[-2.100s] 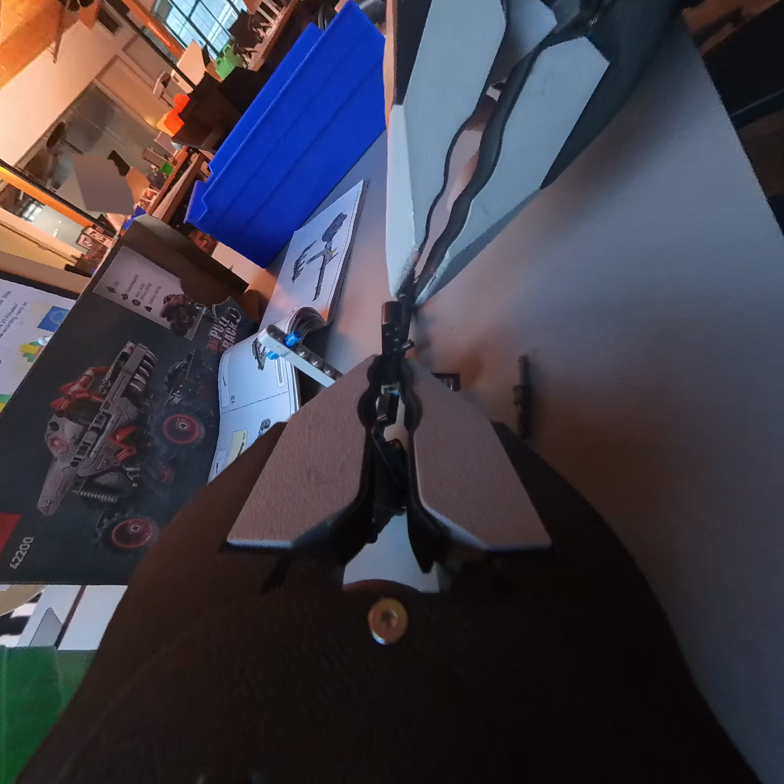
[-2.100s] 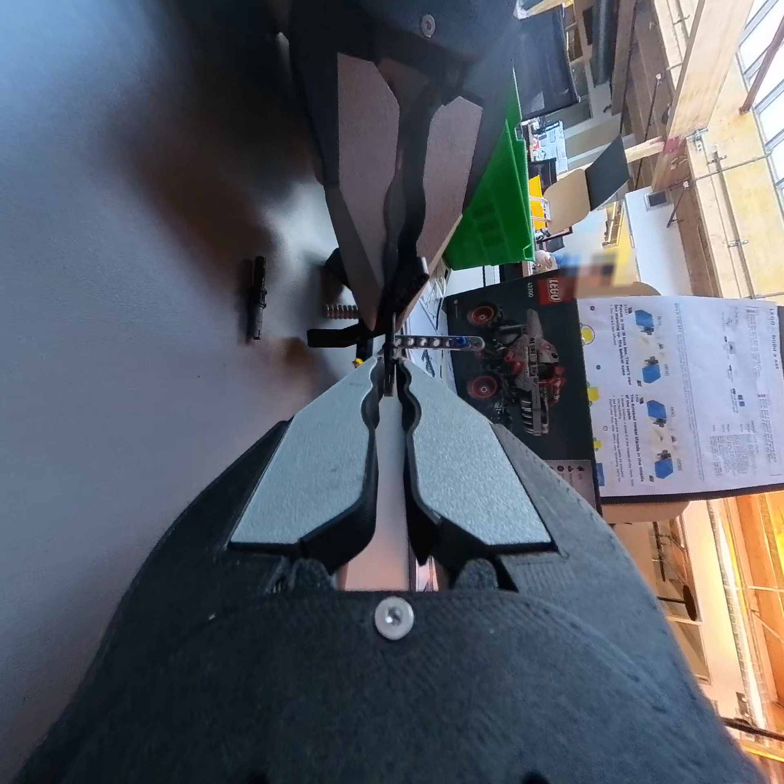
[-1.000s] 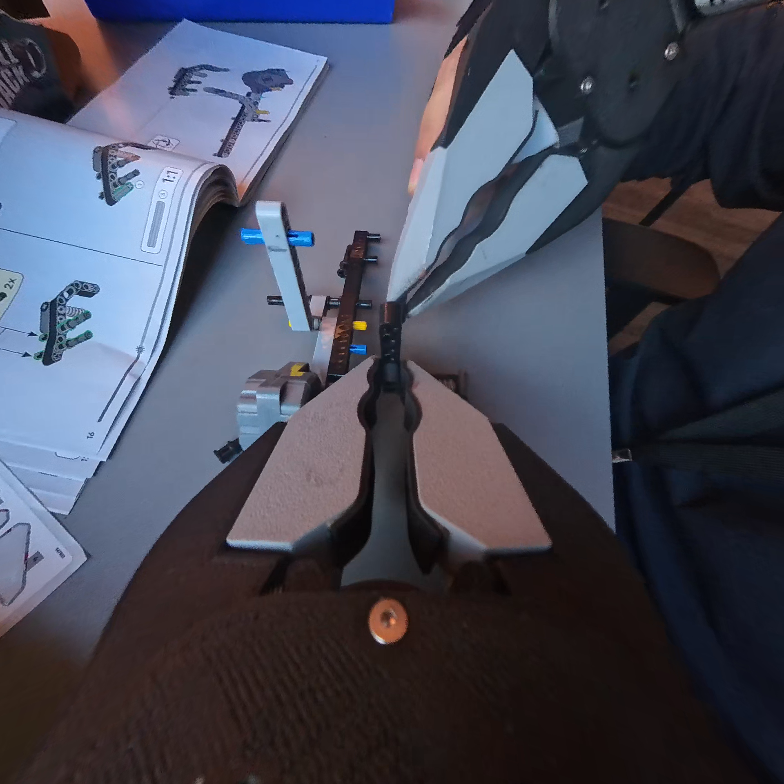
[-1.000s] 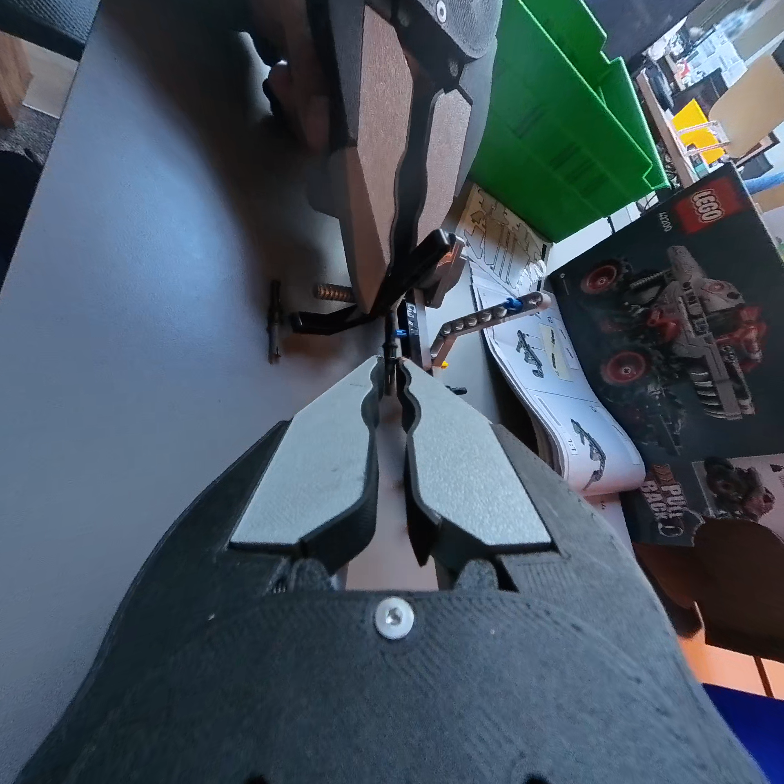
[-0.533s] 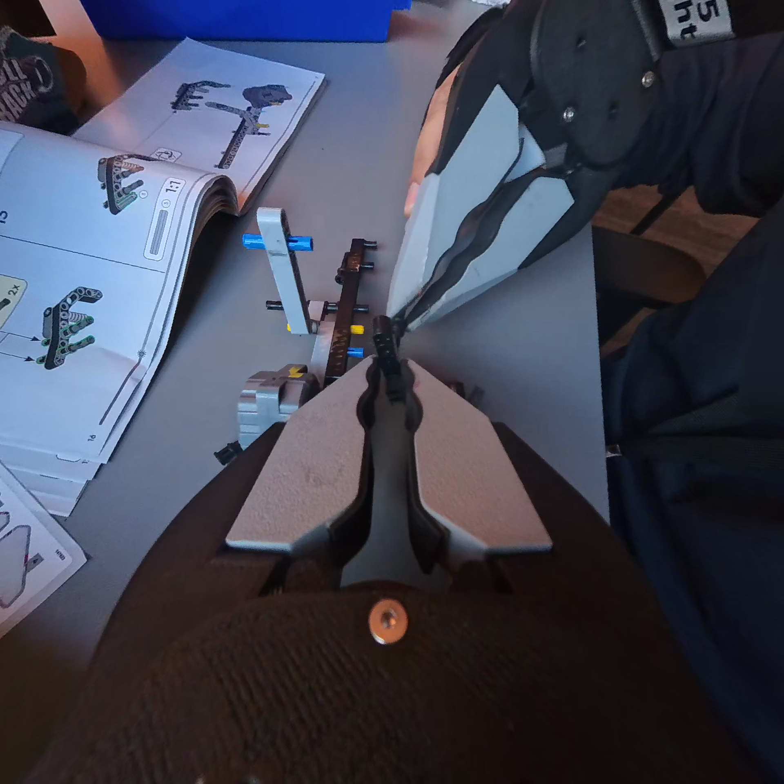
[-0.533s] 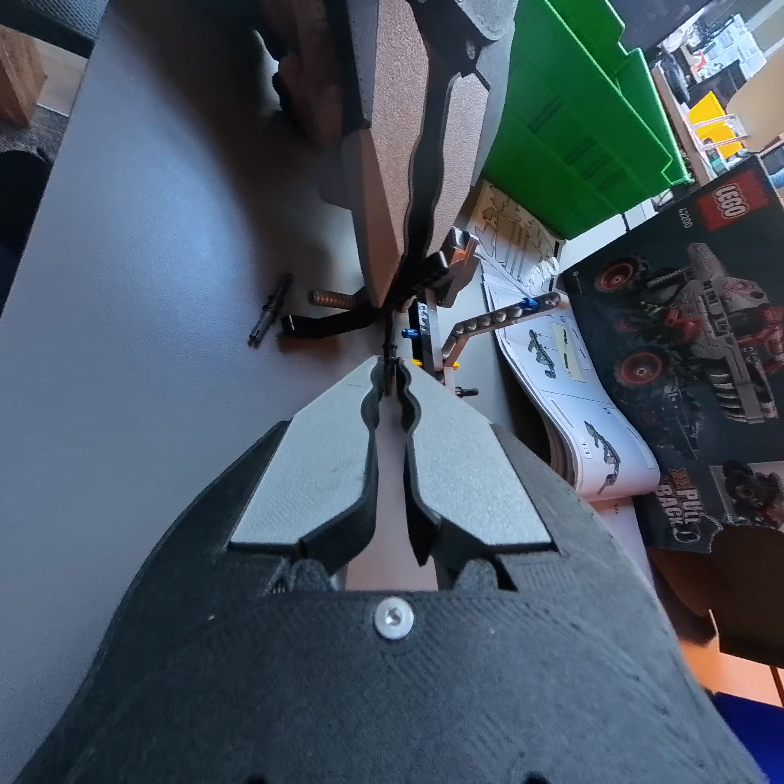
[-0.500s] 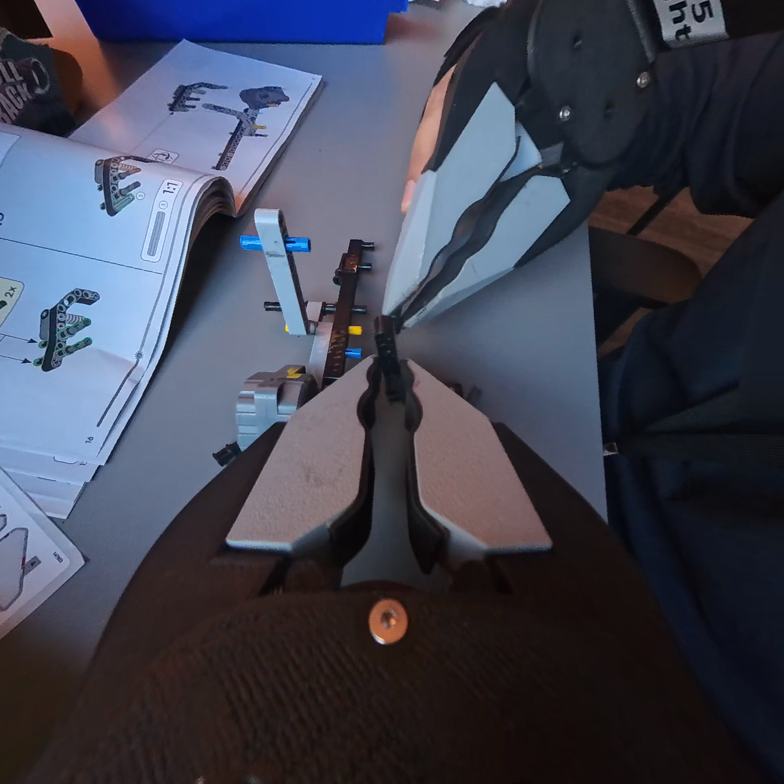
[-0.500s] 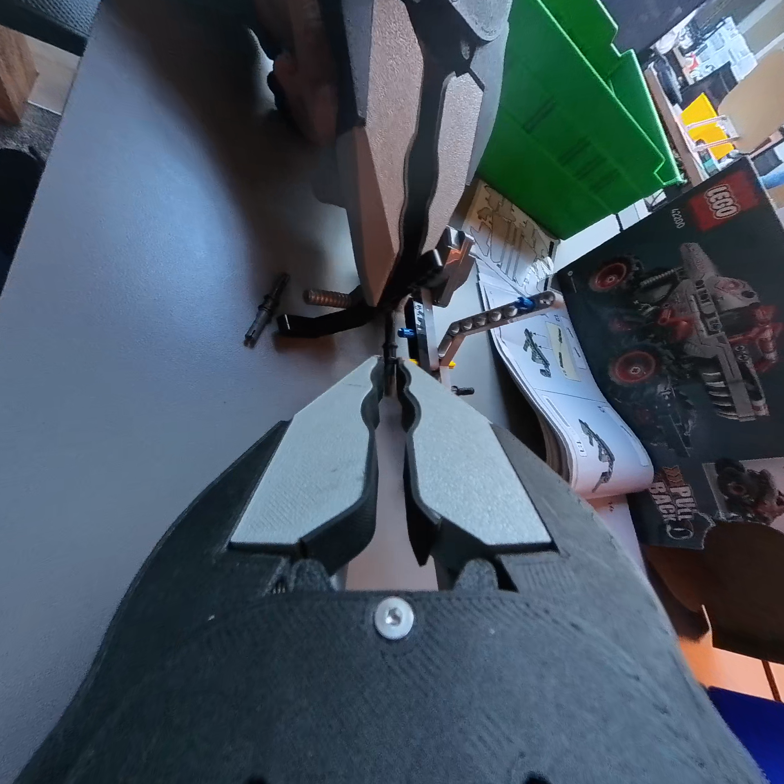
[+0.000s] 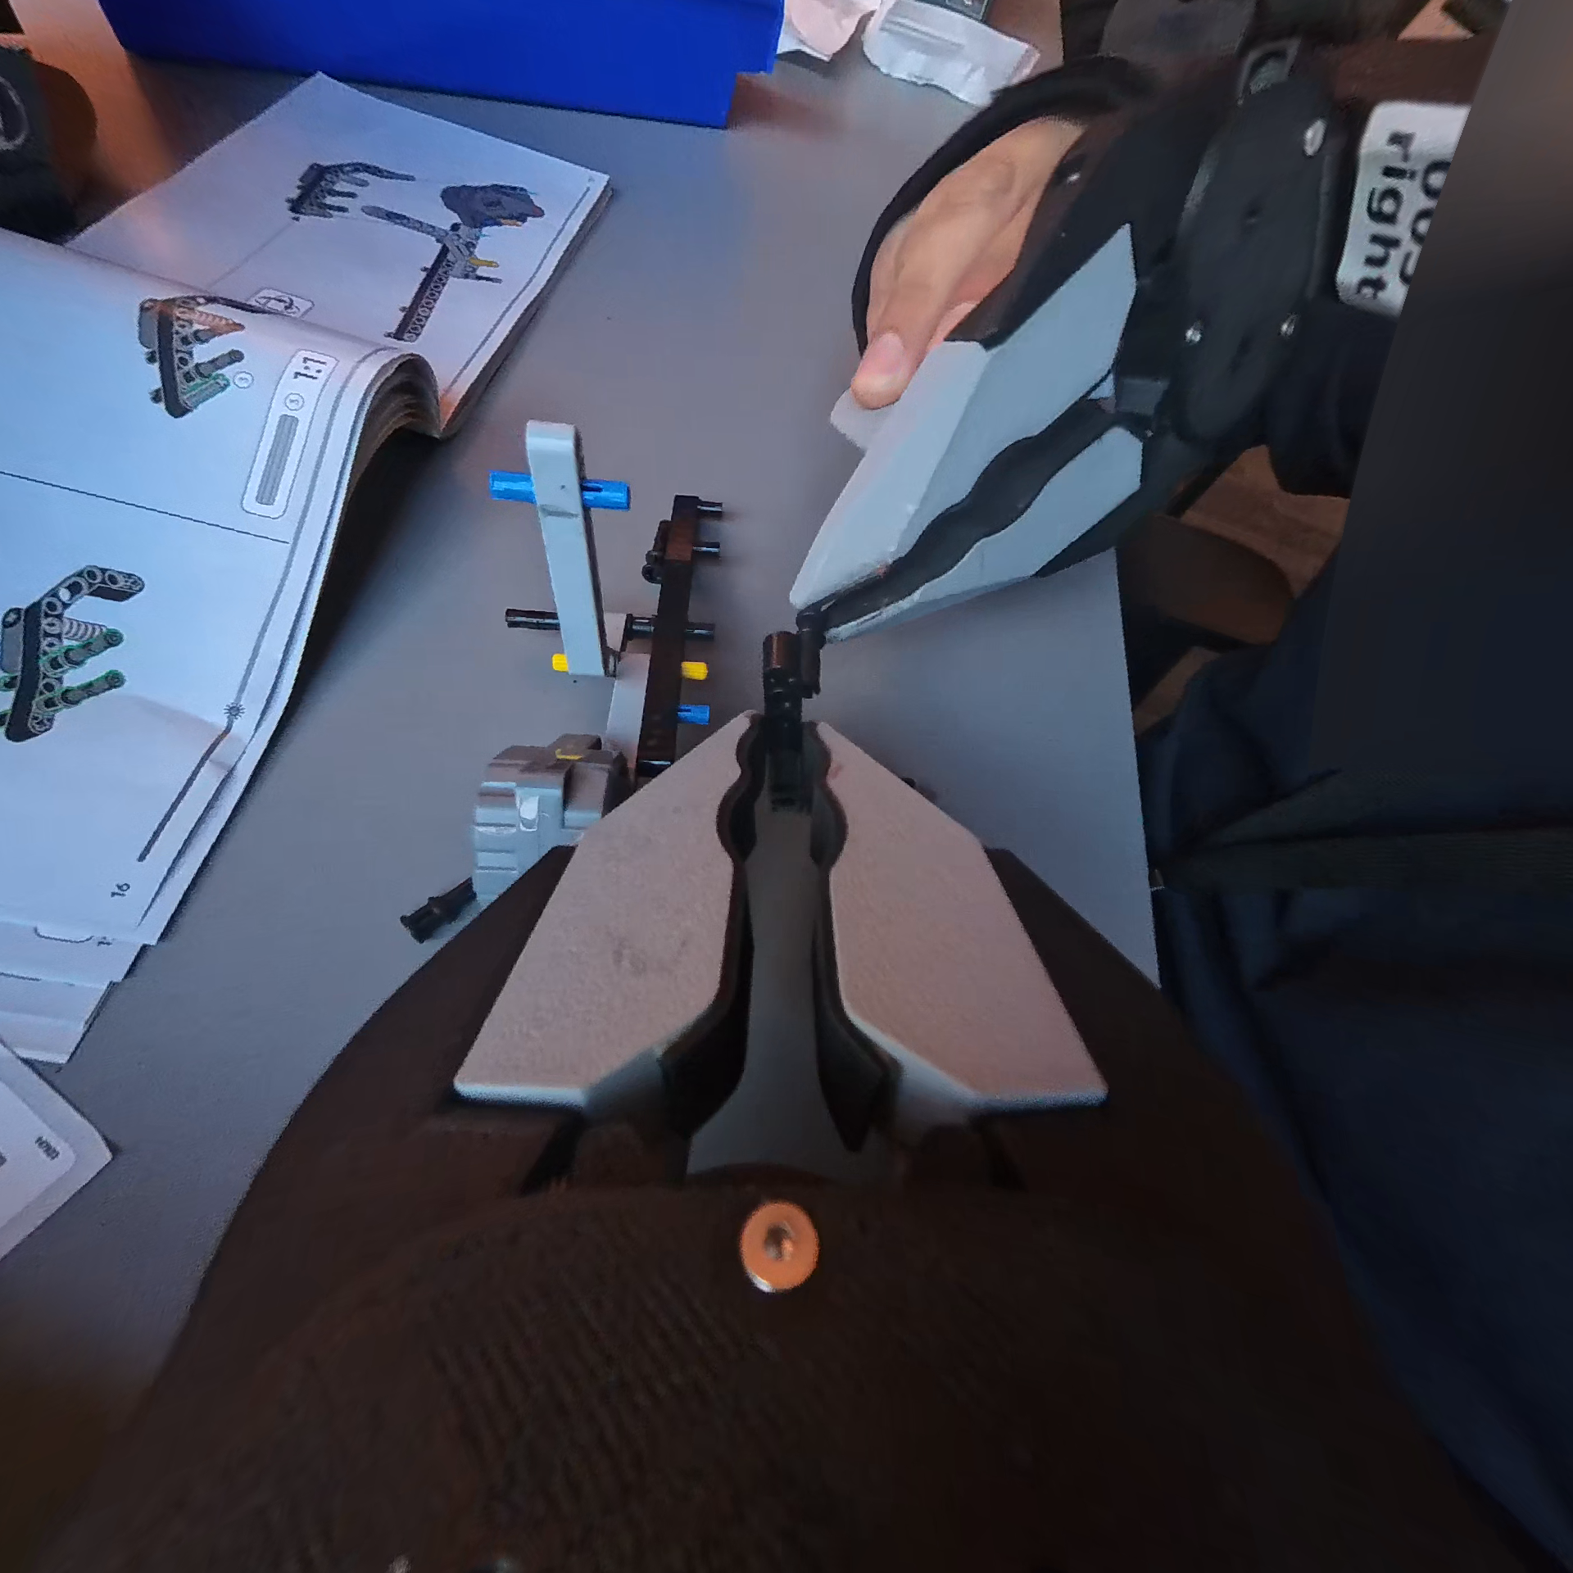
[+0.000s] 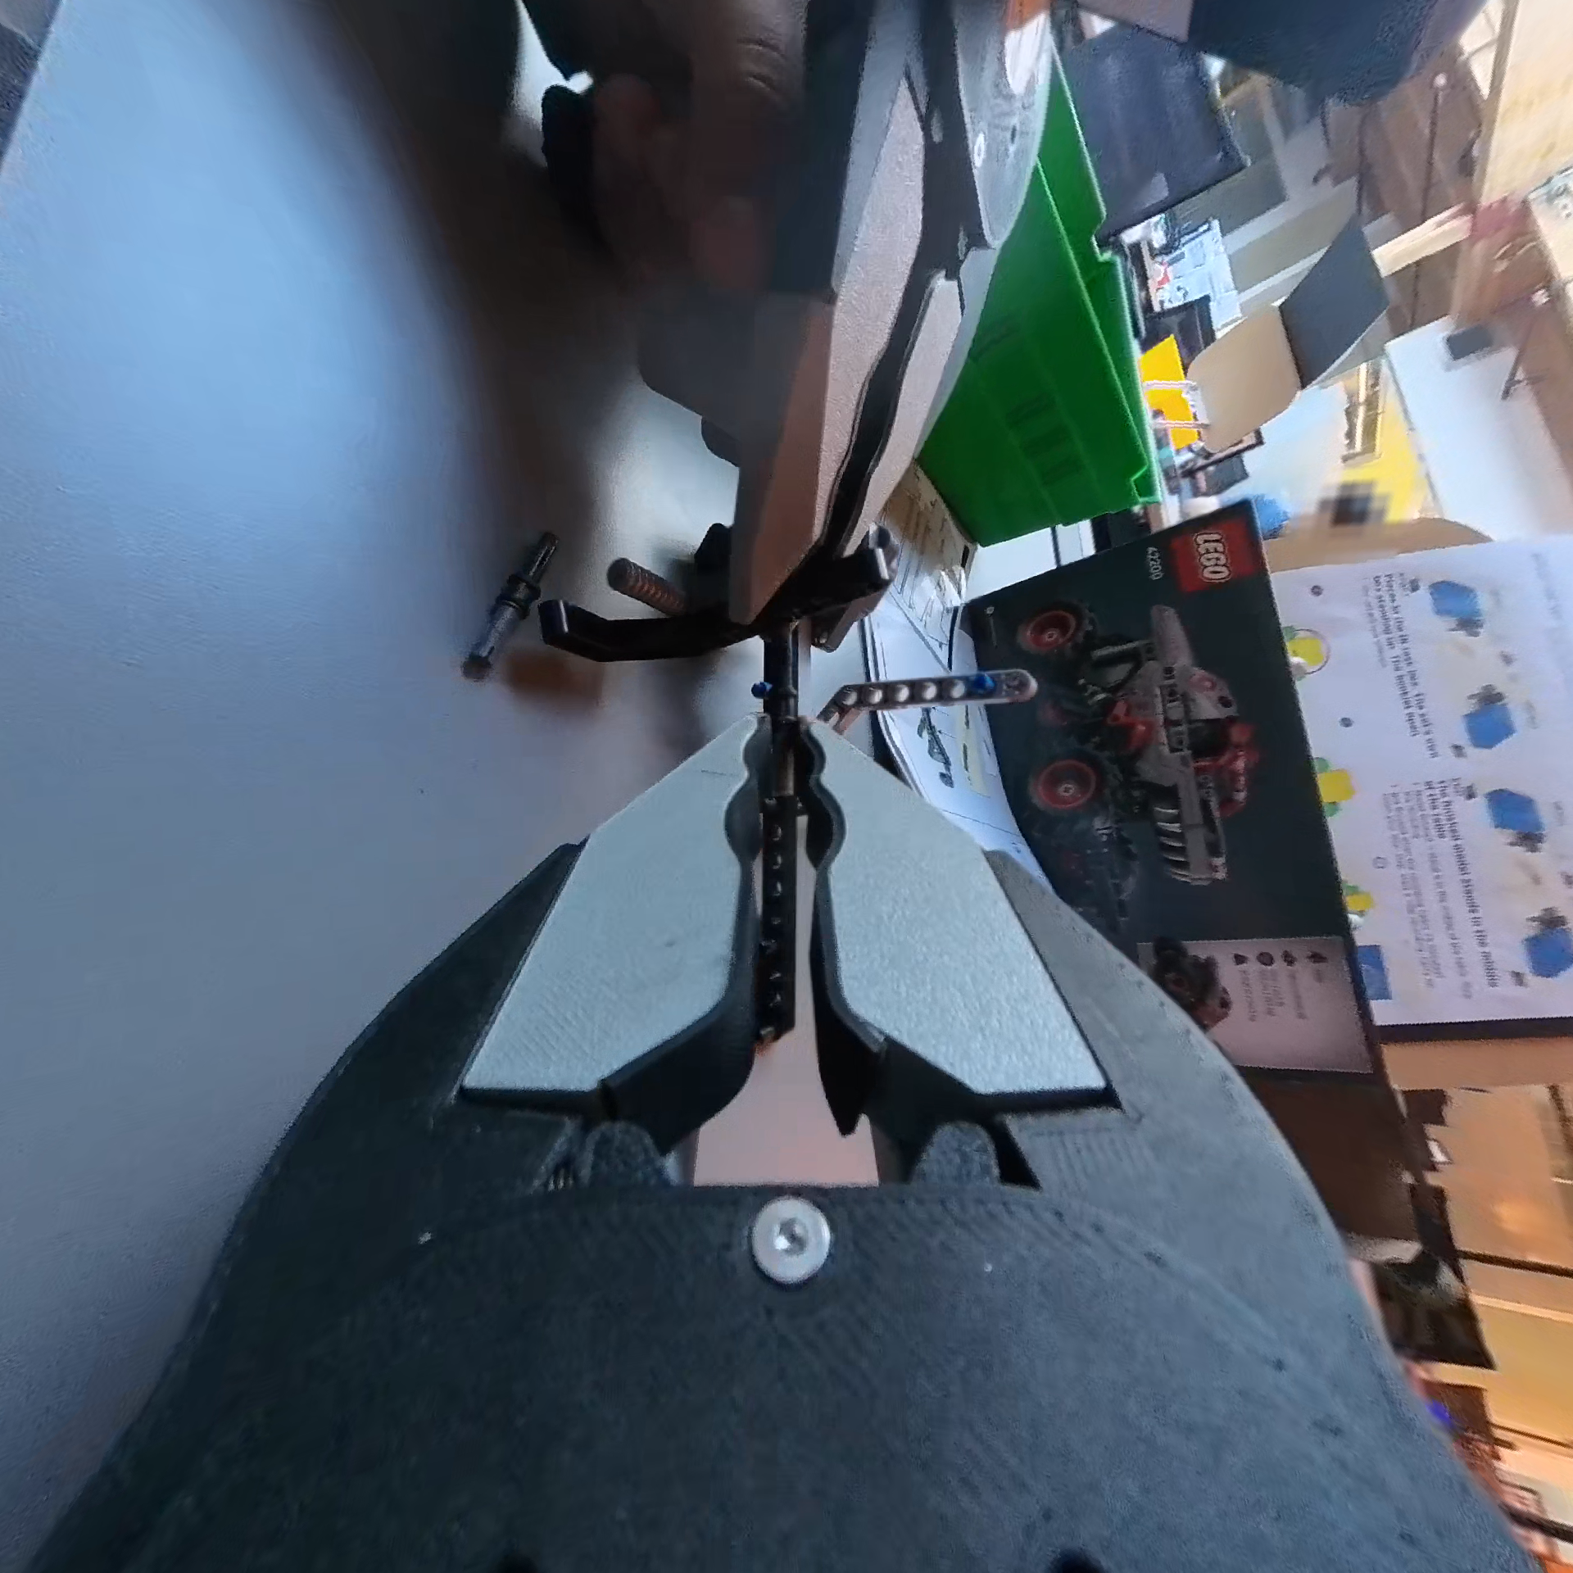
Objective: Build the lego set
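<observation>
My left gripper [image 9: 781, 730] is shut on a black bent lego beam [image 10: 681, 632], held above the grey table. My right gripper [image 10: 781, 725] is shut on a small black pin [image 9: 785, 660], whose tip meets the end of the bent beam. In the left wrist view the right gripper [image 9: 804, 626] comes in from the upper right. In the right wrist view the left gripper [image 10: 787, 596] comes down from the top. A partly built assembly lies left of the grippers: a grey beam [image 9: 566, 553] with a blue pin, a long black beam [image 9: 672, 630], and a grey block [image 9: 536, 792].
An open instruction booklet [image 9: 213, 426] lies at the left, with a blue bin [image 9: 426, 34] behind it. Loose black pins [image 10: 511, 600] [image 9: 438, 911] and a spring [image 10: 647, 587] lie on the table. A green bin [image 10: 1038, 383] and the set's box [image 10: 1192, 723] are nearby. The table edge [image 9: 1128, 766] borders a person's dark clothing. Left and right tips are no more than a few centimetres apart. The grey block [image 9: 536, 792] lies around 5 cm away from my left fingertips.
Both grippers swung from a steep tilt to face down over the table, still tip to tip. In the last half second the right gripper tilted flatter, with its pin at the beam's end.
</observation>
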